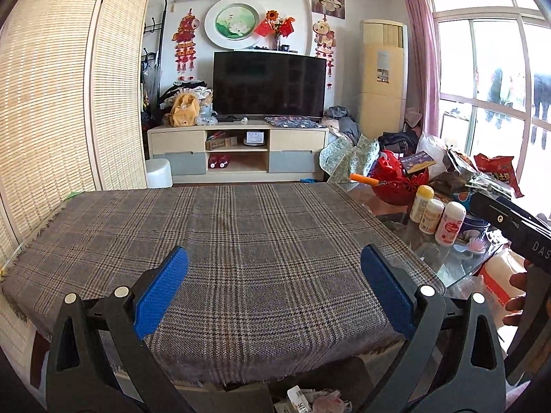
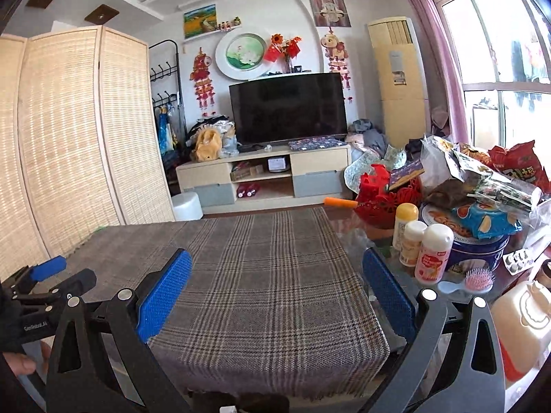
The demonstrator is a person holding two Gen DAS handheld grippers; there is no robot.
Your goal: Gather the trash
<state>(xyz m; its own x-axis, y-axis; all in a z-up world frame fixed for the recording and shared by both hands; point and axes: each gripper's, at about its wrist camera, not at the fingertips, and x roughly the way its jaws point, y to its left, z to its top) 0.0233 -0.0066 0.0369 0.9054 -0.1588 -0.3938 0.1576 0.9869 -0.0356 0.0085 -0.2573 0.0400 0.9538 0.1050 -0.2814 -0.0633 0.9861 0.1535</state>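
Left wrist view: the left gripper (image 1: 273,287) is hovering over the plaid cloth (image 1: 241,241) with its 2 blue pads spread wide apart and nothing between them. No trash is lying on the cloth. The only scraps that look like trash are sitting at 6 o'clock, below the near hem of the cloth: crumpled paper and wrappers (image 1: 315,401), partly cut off by the frame, so their long axis cannot be told. The right gripper (image 1: 516,227) is showing at 3 o'clock, over the glass table (image 1: 447,268); its jaws are out of sight here.

Right wrist view: the right gripper (image 2: 275,289) is also standing wide apart and empty, straddling the right hem of the cloth. At 2 o'clock a heap of snack bags (image 2: 496,186) is resting on a blue tin (image 2: 482,251), with 3 bottles (image 2: 432,258) just in front; whether any of these bags are empty is unclear. The left gripper (image 2: 62,275) is showing at 9 o'clock.

Judging from this, the scraps lie beneath and behind both tools, a little nearer the left one, so the coming move is likely calling for a pull back and a downward tilt.
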